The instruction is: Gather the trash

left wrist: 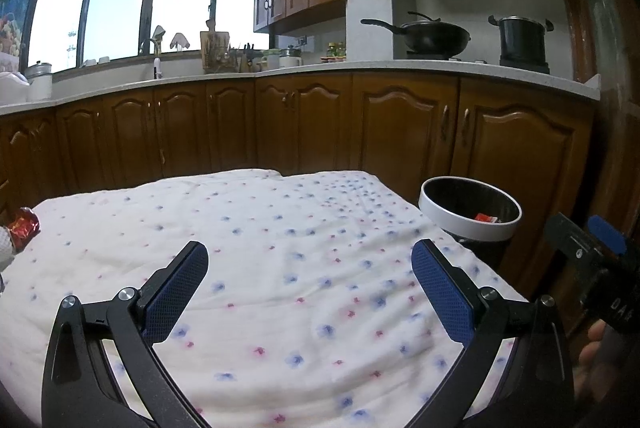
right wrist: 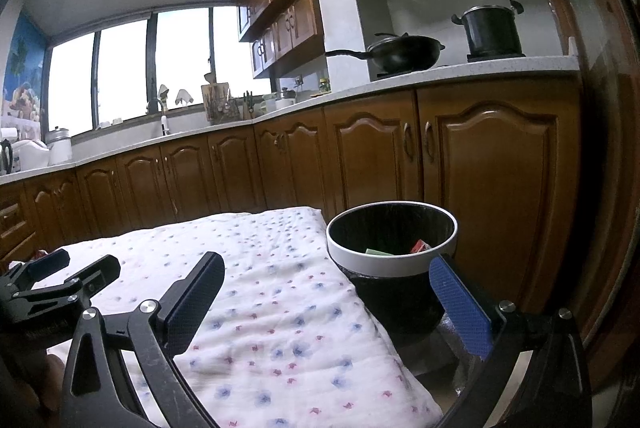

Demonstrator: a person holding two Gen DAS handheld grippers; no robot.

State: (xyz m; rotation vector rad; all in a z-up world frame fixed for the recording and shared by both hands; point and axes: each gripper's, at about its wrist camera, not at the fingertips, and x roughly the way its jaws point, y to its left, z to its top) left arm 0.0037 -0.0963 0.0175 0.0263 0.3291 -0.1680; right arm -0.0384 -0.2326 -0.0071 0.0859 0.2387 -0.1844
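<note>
Both grippers stand empty with jaws spread wide. We hold the left gripper (left wrist: 310, 264) above the near middle of the cloth (left wrist: 260, 228), and the right gripper (right wrist: 326, 288) at the cloth's right edge, just beside the bin (right wrist: 392, 256). The bin already holds a red scrap (right wrist: 420, 246) and a green one (right wrist: 378, 251). One piece remains: a crumpled red wrapper (left wrist: 25, 228) at the far left edge of the cloth, well apart from the bin. We judge it light, soft and crinkly, likely to slip. Take it across its bunched middle with the left gripper, closing fully; avoid pinching the cloth beneath.
</note>
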